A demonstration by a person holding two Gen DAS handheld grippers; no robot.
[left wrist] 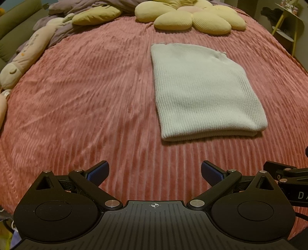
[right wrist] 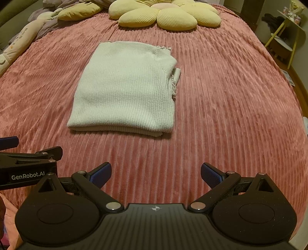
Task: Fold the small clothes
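Note:
A white ribbed knit garment (left wrist: 204,92) lies folded flat in a rectangle on the pink ribbed bedspread (left wrist: 86,92). In the right wrist view the garment (right wrist: 127,90) shows a folded edge facing me and a bit of trim sticking out at its right side. My left gripper (left wrist: 155,173) is open and empty, held back from the garment's near edge. My right gripper (right wrist: 156,174) is open and empty too, also short of the garment. The left gripper's side (right wrist: 28,163) shows at the left of the right wrist view.
A yellow flower-shaped cushion (left wrist: 192,17) lies at the head of the bed, also in the right wrist view (right wrist: 163,15). A long cream plush pillow (left wrist: 25,53) and purple bedding (left wrist: 63,28) run along the left. A yellow side table (right wrist: 286,32) stands to the right.

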